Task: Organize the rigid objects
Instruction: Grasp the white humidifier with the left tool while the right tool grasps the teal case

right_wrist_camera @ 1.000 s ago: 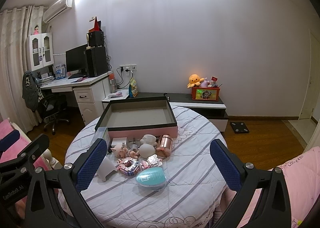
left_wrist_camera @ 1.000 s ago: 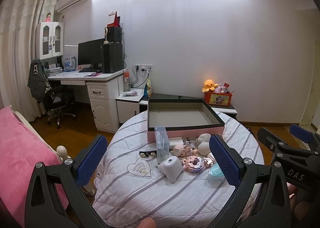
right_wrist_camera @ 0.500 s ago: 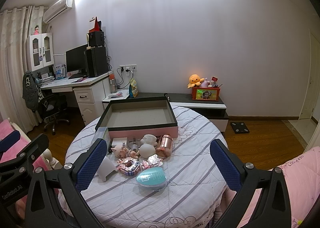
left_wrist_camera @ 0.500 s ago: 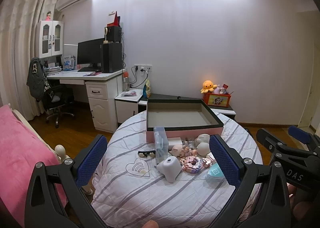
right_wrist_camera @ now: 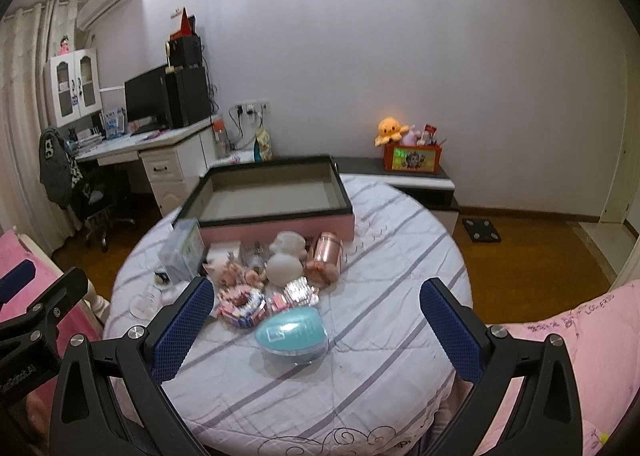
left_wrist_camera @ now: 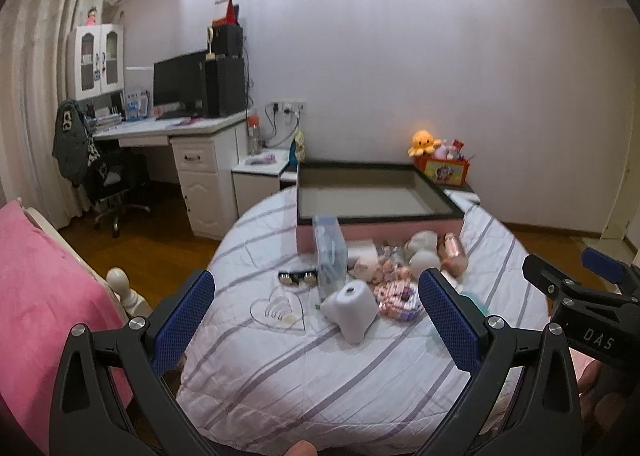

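A huddle of small toys [right_wrist_camera: 276,276] sits mid-frame on the round striped table [right_wrist_camera: 400,296], just before the pink tray [right_wrist_camera: 276,191]. Both the left gripper [left_wrist_camera: 316,320] and right gripper [right_wrist_camera: 316,320] hover spread wide, holding nothing.

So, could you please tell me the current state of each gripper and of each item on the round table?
Left gripper: open, holding nothing.
Right gripper: open, holding nothing.
Pink box with black rim: lidless, nothing inside.
Rose-gold metal jar: lying on its side.
Turquoise egg-shaped case: closed, lying flat.
Clear plastic box: standing on edge.
White rounded plastic device: tipped over.
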The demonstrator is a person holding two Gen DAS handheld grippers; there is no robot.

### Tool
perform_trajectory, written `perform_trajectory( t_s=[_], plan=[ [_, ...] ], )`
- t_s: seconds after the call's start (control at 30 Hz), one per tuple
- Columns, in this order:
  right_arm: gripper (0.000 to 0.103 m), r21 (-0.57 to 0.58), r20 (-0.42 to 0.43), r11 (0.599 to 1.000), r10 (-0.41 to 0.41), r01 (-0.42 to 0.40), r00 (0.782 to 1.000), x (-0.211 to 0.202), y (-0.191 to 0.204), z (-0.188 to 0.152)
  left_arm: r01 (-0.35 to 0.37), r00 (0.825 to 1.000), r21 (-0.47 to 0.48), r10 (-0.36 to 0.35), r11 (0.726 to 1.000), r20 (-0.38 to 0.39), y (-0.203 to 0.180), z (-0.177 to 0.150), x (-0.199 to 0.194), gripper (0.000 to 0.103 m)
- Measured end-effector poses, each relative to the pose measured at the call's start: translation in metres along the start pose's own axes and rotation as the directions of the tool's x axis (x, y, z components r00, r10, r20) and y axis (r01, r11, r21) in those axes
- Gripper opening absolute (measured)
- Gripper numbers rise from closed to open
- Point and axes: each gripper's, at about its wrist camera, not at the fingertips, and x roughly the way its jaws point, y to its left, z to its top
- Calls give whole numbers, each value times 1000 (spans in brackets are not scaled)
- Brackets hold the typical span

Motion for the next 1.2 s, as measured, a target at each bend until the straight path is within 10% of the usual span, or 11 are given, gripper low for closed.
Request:
perform_trajectory(
  t_s=[0.93,1.2],
  plan=[
    [103,-47,-276,993,88,-105,957,121,5,-60,83,958,0,-80,997,-277,-12,-52,150,102],
    [103,-57,-279,993,81,-101,957,130,5,-64,164,945,-5,-159,986,-286,-17,-57,157,78]
  ],
)
